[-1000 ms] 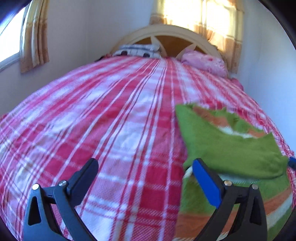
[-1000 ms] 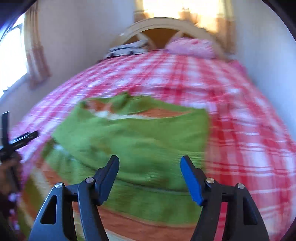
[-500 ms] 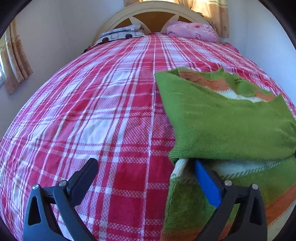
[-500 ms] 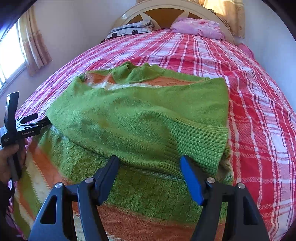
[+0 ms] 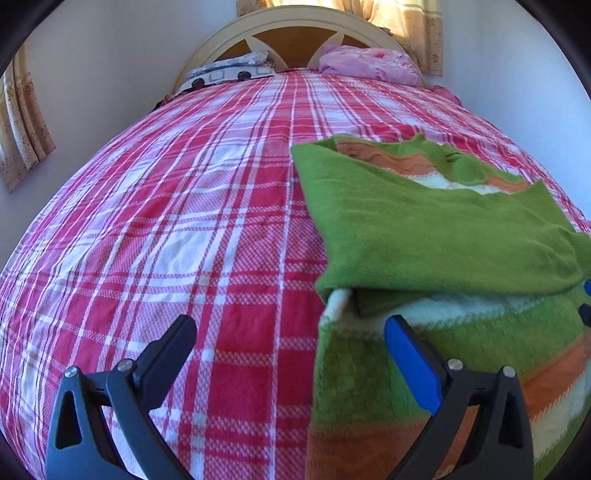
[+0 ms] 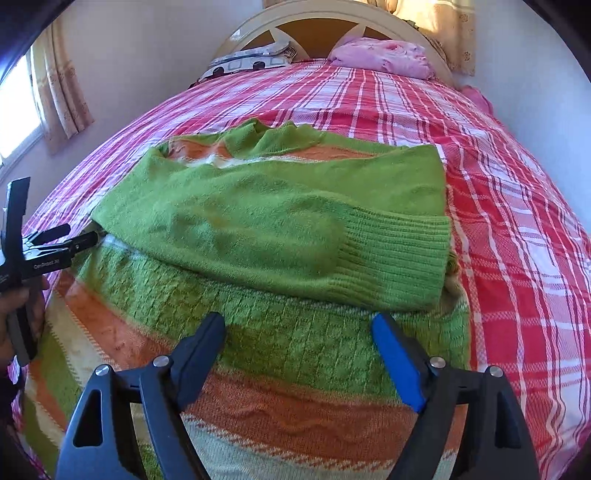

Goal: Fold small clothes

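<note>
A green knit sweater [image 6: 280,229] with orange and white stripes lies flat on the bed, both sleeves folded across its chest. In the left wrist view the sweater [image 5: 436,236] fills the right side. My left gripper [image 5: 291,343] is open and empty, low at the sweater's left edge, its blue finger over the striped body. It also shows in the right wrist view [image 6: 55,247] at the far left. My right gripper [image 6: 299,339] is open and empty, just above the sweater's lower body, below the ribbed cuff [image 6: 399,258] of the folded sleeve.
The red and white plaid bedspread [image 5: 177,229] covers the whole bed. A patterned pillow [image 5: 232,68] and a pink pillow [image 5: 365,64] lie against the cream headboard [image 5: 295,22]. White walls close in on both sides; curtains [image 6: 62,92] hang at the left.
Both grippers have dropped lower and closer to the sweater, then steadied. The sleeves lie settled on the chest. Both stay open.
</note>
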Tool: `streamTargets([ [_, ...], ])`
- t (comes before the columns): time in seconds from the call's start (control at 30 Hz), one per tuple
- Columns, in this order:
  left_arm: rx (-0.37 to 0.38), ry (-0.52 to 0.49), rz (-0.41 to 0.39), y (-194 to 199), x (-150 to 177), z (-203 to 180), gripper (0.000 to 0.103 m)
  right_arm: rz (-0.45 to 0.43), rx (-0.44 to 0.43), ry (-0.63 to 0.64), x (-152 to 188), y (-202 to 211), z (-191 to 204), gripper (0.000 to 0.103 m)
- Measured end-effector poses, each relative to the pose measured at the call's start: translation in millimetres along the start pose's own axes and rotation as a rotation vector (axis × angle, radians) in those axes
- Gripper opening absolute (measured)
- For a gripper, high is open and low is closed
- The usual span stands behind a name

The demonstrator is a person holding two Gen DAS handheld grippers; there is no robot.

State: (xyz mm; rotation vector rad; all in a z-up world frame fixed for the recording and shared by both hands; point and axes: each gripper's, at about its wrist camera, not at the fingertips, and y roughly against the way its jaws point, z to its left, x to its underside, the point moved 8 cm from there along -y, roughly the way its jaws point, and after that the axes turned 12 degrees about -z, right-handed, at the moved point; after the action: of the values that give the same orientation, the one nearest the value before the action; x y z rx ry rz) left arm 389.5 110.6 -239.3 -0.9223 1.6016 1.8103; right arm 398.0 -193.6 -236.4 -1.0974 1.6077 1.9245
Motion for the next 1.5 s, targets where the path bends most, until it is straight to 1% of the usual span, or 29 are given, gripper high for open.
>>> streamTargets([
  [0.17, 0.003, 0.001, -0.008, 9.2, 1.5, -2.1, 0.103, -0.023, 0.008, -0.027, 0.4, 5.5, -1.2, 0.084],
  [0.27, 0.018, 0.014, -0.026, 20.9, 2.1, -3.5, 0.103, -0.048, 0.003, -0.045, 0.3, 17.1, -0.2, 0.084],
  [0.37, 0.045, 0.013, -0.049, 36.0, 4.9, -9.5, 0.103, -0.067, 0.002, -0.033, 3.2, 30.4, 5.0, 0.084],
  [0.5, 0.078, 0.005, -0.071, 55.0, 11.9, -19.9, 0.103, -0.085, -0.011, -0.017, 12.7, 44.8, 16.3, 0.084],
  [0.6, 0.089, -0.008, -0.088, 69.7, 16.1, -25.7, 0.103, -0.094, -0.015, -0.008, 20.3, 53.0, 22.5, 0.084],
  [0.77, 0.128, 0.015, -0.111, 96.3, 26.4, -32.7, 0.103, -0.111, -0.029, -0.007, 34.9, 69.3, 32.2, 0.084],
  [1.07, 0.186, 0.023, -0.113, 132.4, 50.2, -46.1, 0.103, -0.131, -0.048, -0.012, 53.9, 97.2, 44.5, 0.084],
  [1.33, 0.217, 0.018, -0.11, 161.9, 69.4, -52.1, 0.103, -0.147, -0.049, -0.008, 64.0, 125.9, 44.2, 0.084],
  [1.5, 0.226, -0.009, -0.106, 177.5, 80.6, -54.9, 0.103, -0.143, -0.047, -0.001, 72.1, 141.7, 44.3, 0.084],
])
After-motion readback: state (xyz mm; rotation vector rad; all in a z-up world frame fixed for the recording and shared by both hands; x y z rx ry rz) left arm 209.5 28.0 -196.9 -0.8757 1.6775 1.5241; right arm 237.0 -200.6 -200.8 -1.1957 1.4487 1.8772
